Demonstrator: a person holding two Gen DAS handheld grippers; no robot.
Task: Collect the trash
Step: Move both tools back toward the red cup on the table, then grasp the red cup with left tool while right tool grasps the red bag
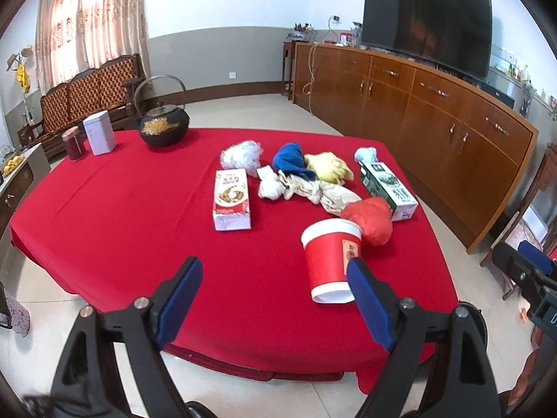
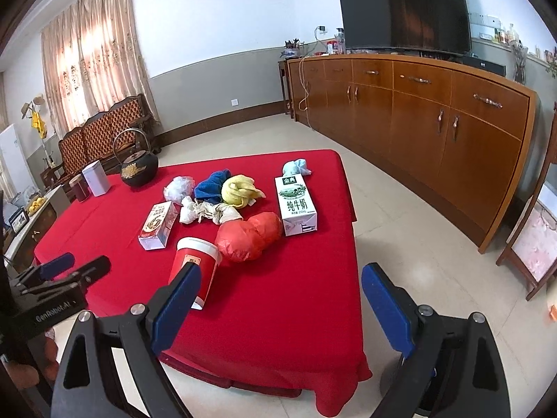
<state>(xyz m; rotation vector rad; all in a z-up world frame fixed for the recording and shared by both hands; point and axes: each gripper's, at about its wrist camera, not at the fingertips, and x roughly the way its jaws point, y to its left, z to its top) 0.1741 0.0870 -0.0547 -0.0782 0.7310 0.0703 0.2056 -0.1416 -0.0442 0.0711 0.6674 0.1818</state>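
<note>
Left wrist, left gripper (image 1: 275, 282) fingers (image 1: 184, 285) wide (empty), right gripper (image 2: 282, 289) likewise

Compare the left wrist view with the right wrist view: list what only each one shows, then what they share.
Only the left wrist view shows the right hand-held gripper, at its right edge.

Only the right wrist view shows the left hand-held gripper at its left edge, a white refrigerator, and the milk carton's printed front face.

Both show the red tablecloth, the tipped red cup, the red bag, the milk carton, the black kettle, the TV and the wooden cabinet. Each view's own gripper is open and empty.
</note>
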